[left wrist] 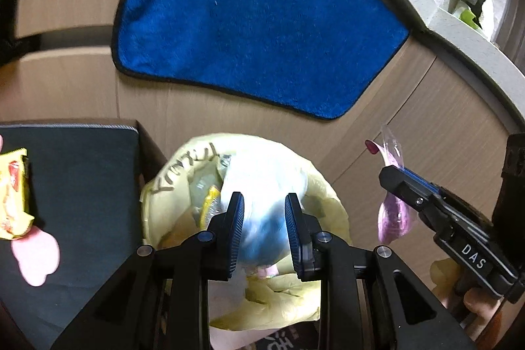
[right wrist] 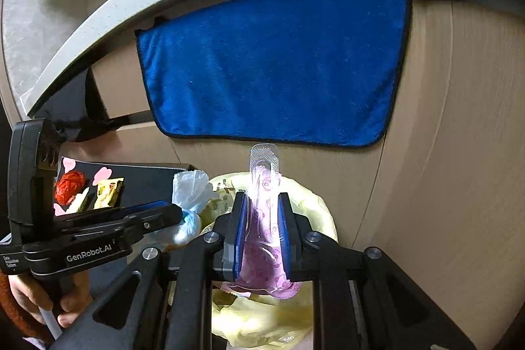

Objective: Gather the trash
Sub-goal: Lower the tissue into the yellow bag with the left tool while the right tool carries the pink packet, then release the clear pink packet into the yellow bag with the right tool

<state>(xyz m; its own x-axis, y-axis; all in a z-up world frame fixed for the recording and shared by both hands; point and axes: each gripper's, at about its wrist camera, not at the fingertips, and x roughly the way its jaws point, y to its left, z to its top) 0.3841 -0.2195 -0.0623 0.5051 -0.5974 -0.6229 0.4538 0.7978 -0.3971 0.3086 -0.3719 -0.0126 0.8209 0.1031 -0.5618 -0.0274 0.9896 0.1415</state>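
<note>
Left gripper (left wrist: 264, 233) pinches a white-and-blue plastic wad (left wrist: 262, 218), blurred, over the pale yellow bin bag (left wrist: 331, 205). At three o'clock, right gripper (right wrist: 261, 235) clamps a pink printed clear wrapper (right wrist: 262, 218) above the bag; released early, it could flutter past the rim.

Pink printed wrapper (right wrist: 262, 238) stands upright, pinched above the yellow trash bag (right wrist: 315, 205); crumpled white-and-blue plastic (left wrist: 262, 218) hangs over that bag's open, half-filled mouth.

Two grippers (right wrist: 261, 227) (left wrist: 264, 235), one blue towel (right wrist: 272, 68), one yellow trash bag (right wrist: 315, 205), one pink wrapper (right wrist: 262, 238), one white-and-blue plastic wad (left wrist: 265, 218).
</note>
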